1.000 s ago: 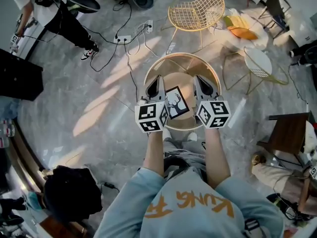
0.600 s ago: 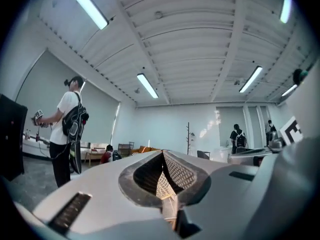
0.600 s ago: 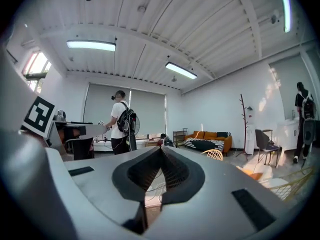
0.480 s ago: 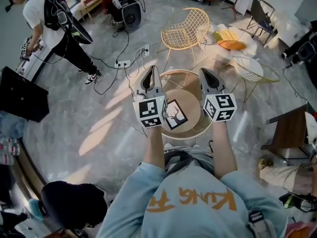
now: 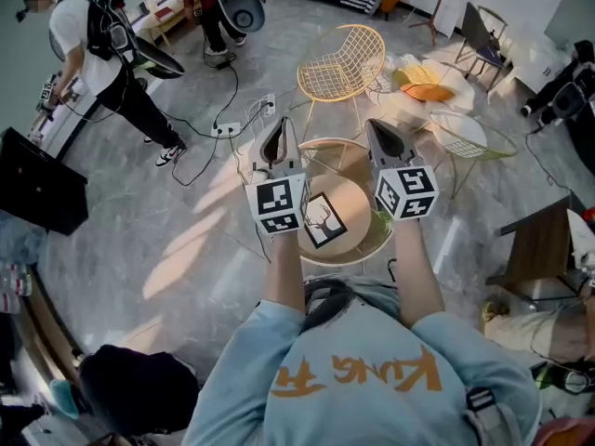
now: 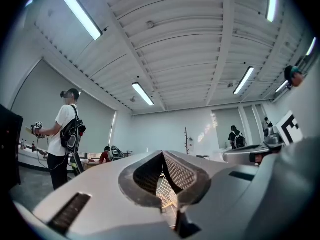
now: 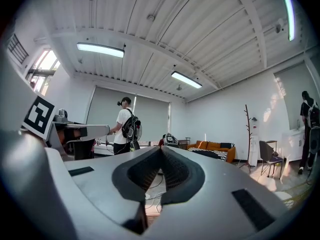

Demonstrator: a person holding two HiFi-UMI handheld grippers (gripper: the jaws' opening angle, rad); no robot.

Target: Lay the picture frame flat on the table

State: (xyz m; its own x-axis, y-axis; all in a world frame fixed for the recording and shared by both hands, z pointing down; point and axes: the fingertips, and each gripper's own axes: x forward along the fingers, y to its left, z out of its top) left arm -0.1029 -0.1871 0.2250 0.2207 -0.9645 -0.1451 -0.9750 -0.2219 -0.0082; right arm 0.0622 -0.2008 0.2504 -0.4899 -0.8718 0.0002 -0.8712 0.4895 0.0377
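Found black deer-print picture frame (image 5: 323,219) flat on round wooden table (image 5: 364,214), near 7 o'clock rim. Found left gripper (image 5: 278,128), right gripper (image 5: 380,130) closed, empty. Judged risk: nudge sliding frame off.

picture frame (image 5: 327,221) — left corner behind cube of left gripper (image 5: 278,133), print too small to tell | round table (image 5: 358,245) — rim partly behind left gripper and right gripper (image 5: 381,130) | black panel (image 5: 37,193) cut by left edge

At the lower centre of the frame, a pale blue sweatshirt (image 5: 279,407) with orange lettering (image 5: 358,372), its sleeves (image 5: 271,321) ending near the elbows. The left gripper (image 5: 281,124) and right gripper (image 5: 378,126) are grey and tapered, each bearing a white cube (image 5: 276,204) with black square markers.
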